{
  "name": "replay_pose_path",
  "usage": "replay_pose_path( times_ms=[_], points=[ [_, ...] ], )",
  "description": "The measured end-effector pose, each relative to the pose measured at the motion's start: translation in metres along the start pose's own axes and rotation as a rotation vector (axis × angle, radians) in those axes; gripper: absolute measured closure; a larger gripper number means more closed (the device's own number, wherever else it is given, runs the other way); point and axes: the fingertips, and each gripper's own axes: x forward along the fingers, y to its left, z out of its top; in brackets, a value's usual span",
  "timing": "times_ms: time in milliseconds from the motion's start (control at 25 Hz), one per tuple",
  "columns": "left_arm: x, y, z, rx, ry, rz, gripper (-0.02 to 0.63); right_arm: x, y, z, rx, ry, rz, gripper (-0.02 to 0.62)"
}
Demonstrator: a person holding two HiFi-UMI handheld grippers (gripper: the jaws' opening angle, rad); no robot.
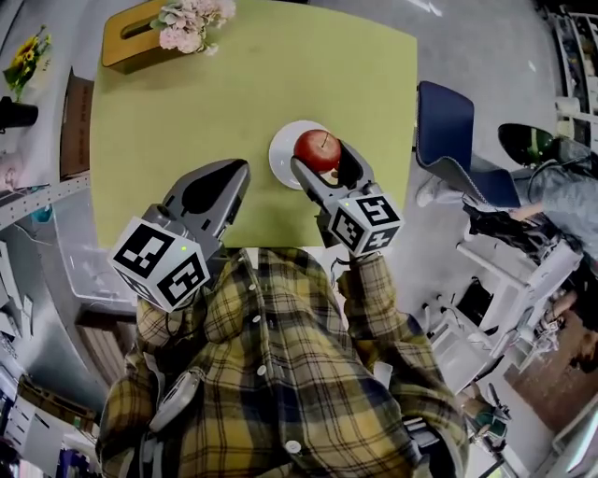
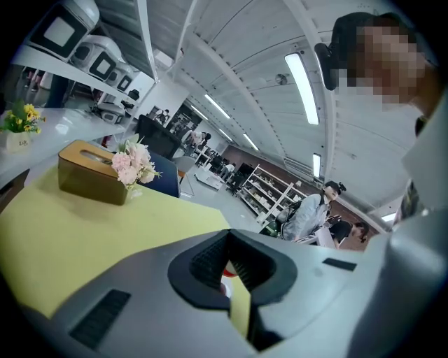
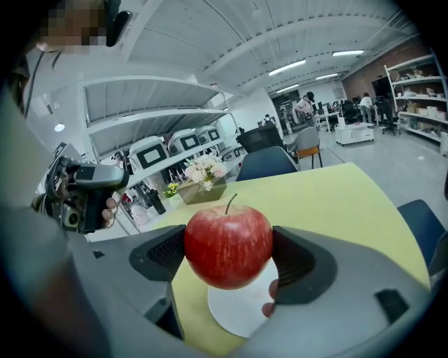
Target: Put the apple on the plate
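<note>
A red apple (image 1: 318, 148) (image 3: 228, 244) with its stem up is clamped between the two pads of my right gripper (image 1: 320, 159) (image 3: 228, 255). It hangs just above the near part of a small white plate (image 1: 284, 157) (image 3: 241, 310) on the yellow-green table (image 1: 234, 103). My left gripper (image 1: 211, 194) (image 2: 229, 266) is to the left of the plate, over the table's near edge, jaws closed together with nothing between them. Through the slit below its pads I glimpse a bit of the plate and apple.
A brown tissue box (image 1: 133, 35) (image 2: 91, 180) with pink flowers (image 1: 192, 25) (image 2: 133, 165) stands at the table's far left corner. A blue chair (image 1: 450, 140) is to the right of the table. People are seated to the right, beyond the chair.
</note>
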Motion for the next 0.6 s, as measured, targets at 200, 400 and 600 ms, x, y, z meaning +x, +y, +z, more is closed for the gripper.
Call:
replay_pose_path(
  times_ms=[200, 400, 600],
  points=[
    [0.0, 0.004, -0.016, -0.019, 0.03, 0.011, 0.6, 0.009, -0.013, -0.02, -0.007, -0.014, -0.02, 0.227],
    [0.001, 0.01, -0.029, -0.029, 0.055, 0.017, 0.6, 0.021, -0.025, -0.037, -0.026, -0.015, -0.041, 0.227],
    [0.001, 0.013, -0.036, -0.036, 0.068, 0.028, 0.6, 0.031, -0.033, -0.047, -0.017, -0.022, -0.049, 0.227]
  ],
)
